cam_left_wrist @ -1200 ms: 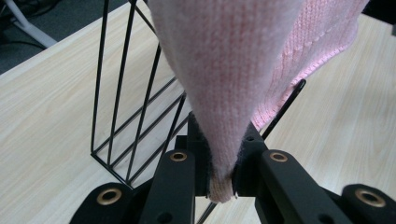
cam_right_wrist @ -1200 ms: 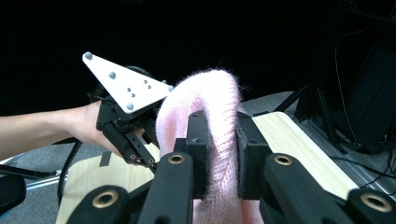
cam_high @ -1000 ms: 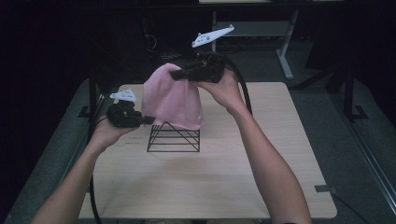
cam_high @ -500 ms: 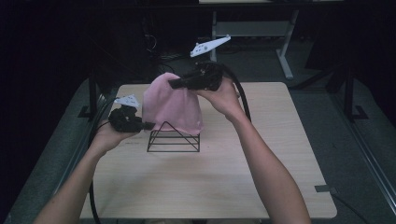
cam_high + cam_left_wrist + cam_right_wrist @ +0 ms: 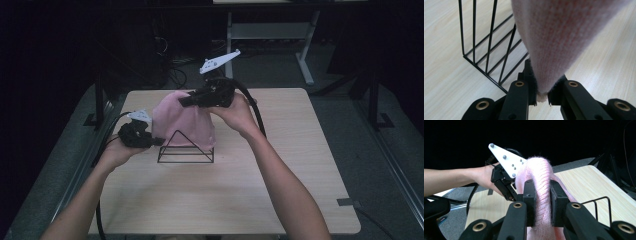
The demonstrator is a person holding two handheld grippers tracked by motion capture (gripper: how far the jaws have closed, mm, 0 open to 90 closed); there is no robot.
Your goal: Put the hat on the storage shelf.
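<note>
Still pinched between both pairs of jaws, the fuzzy pink cloth (image 5: pixel 186 122) hangs lower over the black wire rack (image 5: pixel 185 148) as the right gripper (image 5: pixel 186 101) has dipped, the left gripper (image 5: pixel 161 141) holding its bottom edge.

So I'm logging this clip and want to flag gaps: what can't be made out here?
- High view: the far side of the black wire rack, hidden behind the pink knit cloth.
- Left gripper view: the cloth's upper part, cut off by the top edge; left gripper.
- Right gripper view: the cloth's lower end, hidden by the right gripper.
</note>
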